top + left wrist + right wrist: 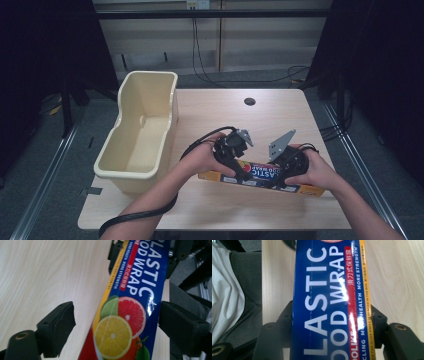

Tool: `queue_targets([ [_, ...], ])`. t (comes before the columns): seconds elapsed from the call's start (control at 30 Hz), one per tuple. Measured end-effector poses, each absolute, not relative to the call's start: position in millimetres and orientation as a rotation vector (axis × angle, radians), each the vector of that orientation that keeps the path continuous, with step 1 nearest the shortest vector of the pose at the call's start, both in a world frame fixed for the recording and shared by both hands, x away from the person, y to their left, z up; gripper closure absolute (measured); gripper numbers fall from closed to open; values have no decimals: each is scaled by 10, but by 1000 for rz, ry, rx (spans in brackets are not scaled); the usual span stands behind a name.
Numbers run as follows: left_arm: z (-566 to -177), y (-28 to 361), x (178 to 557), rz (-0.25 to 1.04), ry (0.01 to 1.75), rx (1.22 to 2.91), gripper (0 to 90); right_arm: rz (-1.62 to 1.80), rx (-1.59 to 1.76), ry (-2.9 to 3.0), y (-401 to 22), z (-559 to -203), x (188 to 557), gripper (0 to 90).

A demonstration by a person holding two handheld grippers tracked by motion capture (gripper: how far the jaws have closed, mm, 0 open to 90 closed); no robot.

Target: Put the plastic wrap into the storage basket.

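Low in the frame of the high view, your two hands meet over the plastic wrap box [260, 176], which lies lengthwise on the desk [210, 205] near its front edge, right of centre. Your right tool [280, 181] is clamped across the box; in the right gripper view its jaws press both long sides of the blue carton [324, 310]. Your left tool [243, 175] straddles the box's other end with jaws spread; in the left gripper view the carton [125, 322] sits between them, a gap showing at the left pad. Farther up and left, a cream plastic bin [141, 130] stands at the desk's left edge.
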State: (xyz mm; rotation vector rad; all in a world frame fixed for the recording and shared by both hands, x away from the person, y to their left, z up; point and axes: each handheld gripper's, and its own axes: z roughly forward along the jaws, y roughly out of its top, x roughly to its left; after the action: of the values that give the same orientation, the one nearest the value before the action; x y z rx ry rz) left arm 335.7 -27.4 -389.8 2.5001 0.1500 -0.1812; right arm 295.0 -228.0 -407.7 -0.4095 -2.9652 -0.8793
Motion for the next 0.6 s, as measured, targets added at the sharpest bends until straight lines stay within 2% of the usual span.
queue_targets([
  [0.27,-3932,-320,3332,-273,108,2530,297,-873,-371,-2972,-2227,-4040,2952,412],
  [0.6,-3864,-351,3255,-341,181,2619,367,-935,-292,-2917,-2235,-4057,2966,398],
])
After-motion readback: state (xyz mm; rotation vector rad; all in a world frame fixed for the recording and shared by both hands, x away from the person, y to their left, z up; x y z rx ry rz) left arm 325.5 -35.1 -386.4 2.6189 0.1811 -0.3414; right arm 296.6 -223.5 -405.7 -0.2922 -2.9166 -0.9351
